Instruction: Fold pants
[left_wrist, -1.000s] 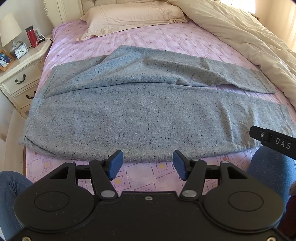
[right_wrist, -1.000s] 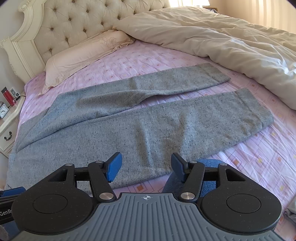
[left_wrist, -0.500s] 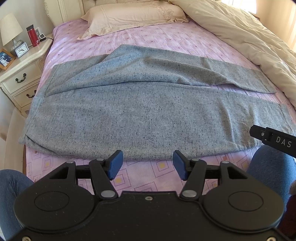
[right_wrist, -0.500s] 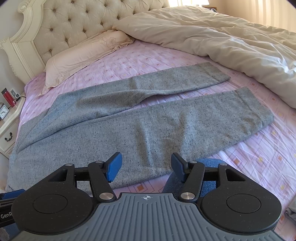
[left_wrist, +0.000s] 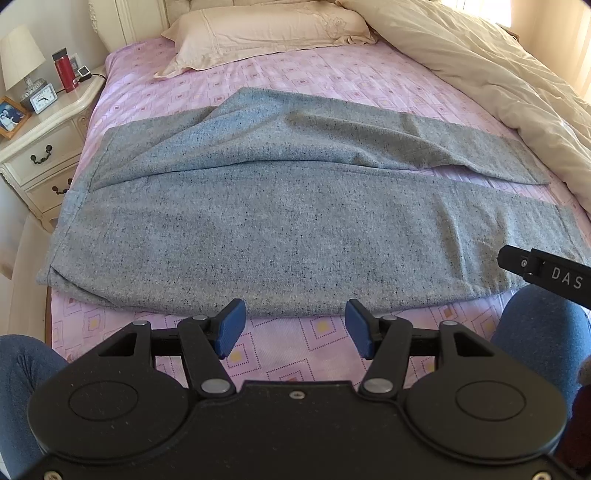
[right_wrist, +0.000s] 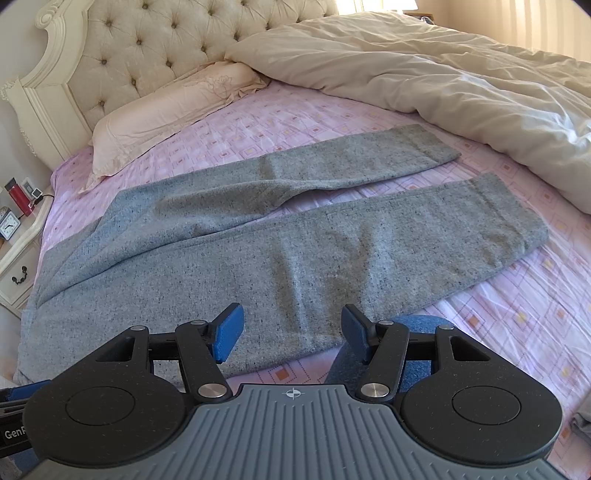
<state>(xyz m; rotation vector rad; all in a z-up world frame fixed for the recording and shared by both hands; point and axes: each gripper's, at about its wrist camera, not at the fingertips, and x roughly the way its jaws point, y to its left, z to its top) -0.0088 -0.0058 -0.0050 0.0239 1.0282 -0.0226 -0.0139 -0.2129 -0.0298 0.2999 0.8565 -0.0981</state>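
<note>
Left black two-finger gripper (left_wrist: 293, 328), blue pads spread wide and empty, hovering just short of the near edge of the speckled grey knit pants (left_wrist: 280, 229). Pants spread flat ahead on the pink patterned bedsheet (left_wrist: 295, 81) (waistband at left, legs running right). Right black two-finger gripper (right_wrist: 291, 334), likewise released and empty, above the near leg's edge.
</note>
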